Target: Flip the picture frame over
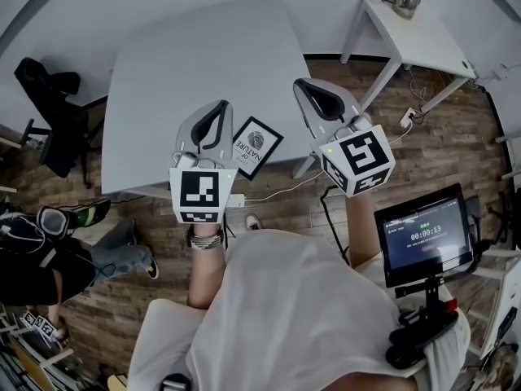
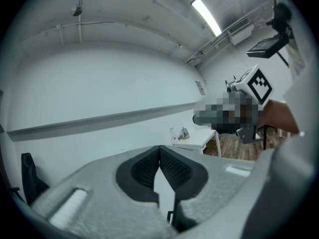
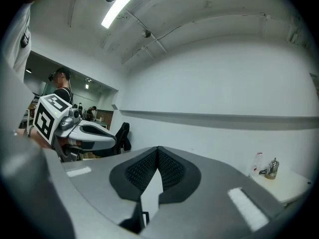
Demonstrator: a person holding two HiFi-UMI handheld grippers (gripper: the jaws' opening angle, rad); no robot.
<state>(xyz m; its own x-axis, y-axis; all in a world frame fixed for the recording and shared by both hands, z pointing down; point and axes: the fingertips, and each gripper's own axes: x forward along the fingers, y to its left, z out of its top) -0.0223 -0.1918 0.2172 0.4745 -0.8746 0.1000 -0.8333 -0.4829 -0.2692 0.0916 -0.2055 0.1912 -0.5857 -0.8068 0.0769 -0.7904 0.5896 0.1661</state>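
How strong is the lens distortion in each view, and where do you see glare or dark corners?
Head view: a strong fisheye bends the edges of the grey table; the light is soft and even. Left gripper view: a round dark vignette, and the ceiling lamp is blown out. Right gripper view: the same vignette, and the light strip glares at top left.
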